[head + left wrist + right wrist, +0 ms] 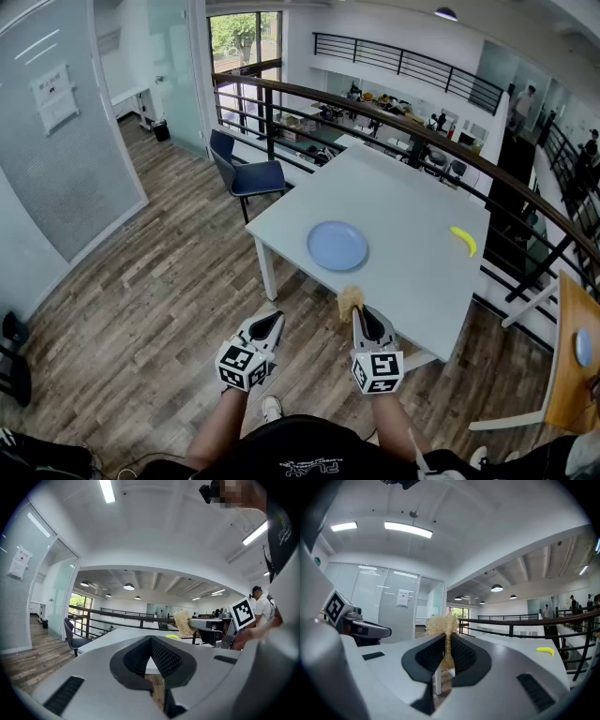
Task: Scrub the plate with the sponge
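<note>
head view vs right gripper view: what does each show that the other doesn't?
Head view only: the blue plate lying on the white table, ahead of both grippers.
Right gripper view only: a straight-on look at the ribbed pads of the right hand-held gripper, pressed on the tan sponge.
Both: the sponge, the table, the yellow banana, the railing and the left hand-held gripper, which is shut and empty.

The plate [337,246] is light blue, the sponge [350,300] pale straw-coloured, the table [412,202] white, the banana [463,240] yellow. The chair [253,176] is dark blue; the floor [141,309] shows brown planks.
</note>
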The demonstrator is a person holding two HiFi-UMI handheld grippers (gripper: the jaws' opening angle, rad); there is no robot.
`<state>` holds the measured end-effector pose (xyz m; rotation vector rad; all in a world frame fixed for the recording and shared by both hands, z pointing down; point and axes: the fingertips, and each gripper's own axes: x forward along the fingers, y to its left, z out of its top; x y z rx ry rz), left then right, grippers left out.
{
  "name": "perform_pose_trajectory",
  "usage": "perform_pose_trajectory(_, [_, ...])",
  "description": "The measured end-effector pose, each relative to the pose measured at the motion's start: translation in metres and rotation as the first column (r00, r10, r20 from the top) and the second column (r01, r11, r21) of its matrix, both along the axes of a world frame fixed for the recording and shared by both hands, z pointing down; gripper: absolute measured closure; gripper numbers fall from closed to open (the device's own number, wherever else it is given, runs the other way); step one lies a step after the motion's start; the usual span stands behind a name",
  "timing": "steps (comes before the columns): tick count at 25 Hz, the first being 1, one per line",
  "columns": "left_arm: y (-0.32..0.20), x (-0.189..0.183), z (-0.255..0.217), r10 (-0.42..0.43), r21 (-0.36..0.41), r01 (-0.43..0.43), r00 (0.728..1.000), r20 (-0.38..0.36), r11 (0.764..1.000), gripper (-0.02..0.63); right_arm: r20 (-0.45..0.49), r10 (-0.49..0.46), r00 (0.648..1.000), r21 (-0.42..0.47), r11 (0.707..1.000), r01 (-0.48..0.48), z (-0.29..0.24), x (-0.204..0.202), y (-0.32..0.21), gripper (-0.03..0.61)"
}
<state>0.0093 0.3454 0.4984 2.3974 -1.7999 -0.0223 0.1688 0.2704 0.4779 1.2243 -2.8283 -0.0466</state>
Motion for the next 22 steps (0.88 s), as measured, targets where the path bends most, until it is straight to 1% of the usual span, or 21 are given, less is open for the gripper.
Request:
perform_pose_trajectory(3, [0.003,0.006,-0.002,-0.002,-0.003,0.002,1.000,0.001,1.000,0.611,-0.005,-0.002,1.000,-0.003,1.000,0.002,-0.002,0.005,0.005,0.537])
perform_pose_trajectory(7, [0.002,0.011,0.003,-0.028,-0.019,0.028,0.999,-0.017,0.999,0.611,-0.015,-0.015,1.000,-0.010,1.000,0.014,0.002,0.010,0.010,0.537])
perform_pose_trajectory(12, [-0.003,0.014,0.008,-0.036,-0.030,0.035,0.999,-0.030,0.999,0.611,-0.024,-0.032,0.999,-0.004,0.999,0.031,0.003,0.011,0.011,0.537])
perform_pose_trajectory(18, [-0.013,0.007,0.009,-0.038,-0.033,0.037,0.999,-0.034,0.999,0.611,0.030,-0.045,0.999,-0.009,0.999,0.045,0.000,0.002,0.006,0.537])
perform_pose_trajectory(22, [-0.020,0.001,0.012,-0.034,-0.042,0.032,0.999,-0.039,0.999,0.611,0.044,-0.064,0.997,-0.008,0.998,0.064,-0.002,-0.011,0.001,0.537])
